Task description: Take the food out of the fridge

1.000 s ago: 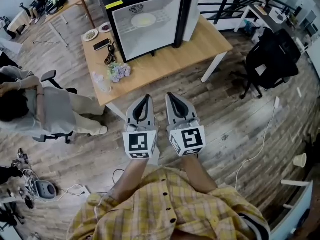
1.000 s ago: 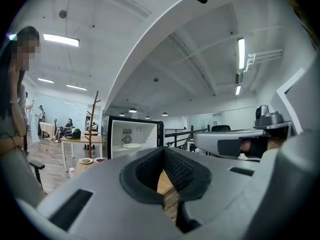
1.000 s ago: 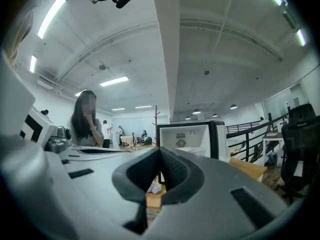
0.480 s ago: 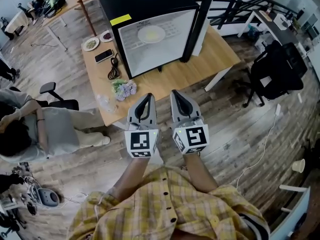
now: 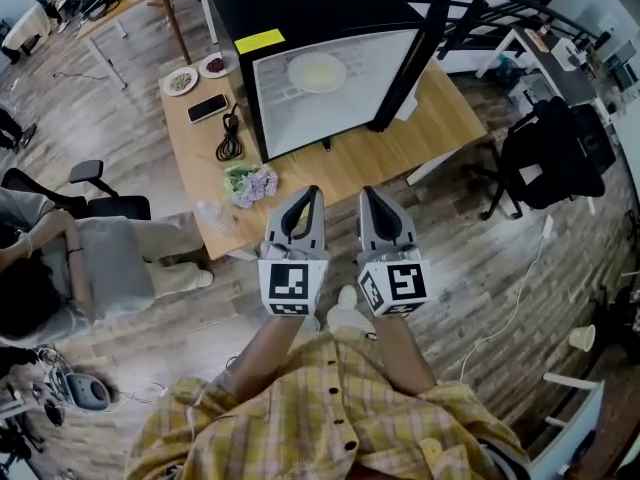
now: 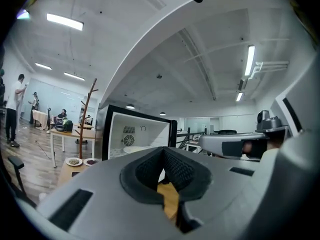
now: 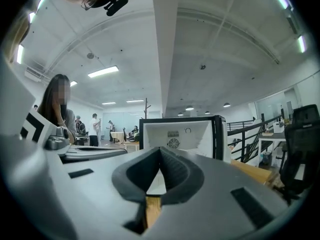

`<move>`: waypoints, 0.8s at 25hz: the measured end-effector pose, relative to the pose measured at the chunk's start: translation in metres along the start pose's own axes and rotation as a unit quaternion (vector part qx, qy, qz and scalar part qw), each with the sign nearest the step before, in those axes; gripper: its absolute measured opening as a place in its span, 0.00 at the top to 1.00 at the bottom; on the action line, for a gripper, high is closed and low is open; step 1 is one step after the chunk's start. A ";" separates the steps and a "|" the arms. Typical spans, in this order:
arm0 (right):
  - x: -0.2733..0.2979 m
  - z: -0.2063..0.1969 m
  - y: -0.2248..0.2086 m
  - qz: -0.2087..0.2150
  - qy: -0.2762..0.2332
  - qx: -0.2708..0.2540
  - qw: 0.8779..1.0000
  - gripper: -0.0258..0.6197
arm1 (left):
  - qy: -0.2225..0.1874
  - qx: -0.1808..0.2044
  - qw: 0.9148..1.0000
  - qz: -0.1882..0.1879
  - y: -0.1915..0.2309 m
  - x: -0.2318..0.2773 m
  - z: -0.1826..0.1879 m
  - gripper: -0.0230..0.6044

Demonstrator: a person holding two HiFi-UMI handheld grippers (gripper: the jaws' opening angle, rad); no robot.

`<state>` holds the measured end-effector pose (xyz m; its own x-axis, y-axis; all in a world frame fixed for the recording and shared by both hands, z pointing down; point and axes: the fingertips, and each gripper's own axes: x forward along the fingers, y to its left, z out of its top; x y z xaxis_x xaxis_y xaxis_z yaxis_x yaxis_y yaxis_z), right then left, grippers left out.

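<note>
Head view: two closed, empty grippers facing an open fridge

The left gripper (image 5: 312,192) and right gripper (image 5: 367,194) are pointing side by side at the table's (image 5: 345,163) near edge, jaws pressing together on nothing. The plate of food (image 5: 316,71) is sitting inside the fridge (image 5: 300,13), whose door (image 5: 405,63) is standing open.

Ahead of left tongs (image 5: 313,192) and right tongs (image 5: 366,192) we see bare table (image 5: 350,163) up to the open fridge (image 5: 300,8), mouth unblocked. Its door (image 5: 408,58) stands ahead-right; flowers (image 5: 250,181), bottle (image 5: 212,216) ahead-left.
</note>
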<state>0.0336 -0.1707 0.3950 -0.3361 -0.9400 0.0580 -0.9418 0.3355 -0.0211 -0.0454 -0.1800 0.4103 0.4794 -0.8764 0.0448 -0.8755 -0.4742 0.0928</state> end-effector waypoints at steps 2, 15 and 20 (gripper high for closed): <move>0.007 -0.004 0.003 0.004 0.007 -0.001 1.000 0.95 | 0.003 -0.005 1.000 0.000 0.006 0.003 -0.004 0.95; 0.049 -0.002 -0.011 0.023 -0.007 -0.006 1.000 0.95 | -0.012 0.006 1.000 0.014 0.024 0.031 0.005 0.95; 0.071 0.001 -0.019 0.038 -0.007 -0.008 0.999 0.95 | -0.014 0.009 0.999 0.027 0.034 0.054 0.009 0.95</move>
<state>0.0272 -0.2440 0.3984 -0.4063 -0.9127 0.0434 -0.9137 0.4064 -0.0081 -0.0499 -0.2437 0.4069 0.4292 -0.9029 0.0224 -0.9014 -0.4267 0.0737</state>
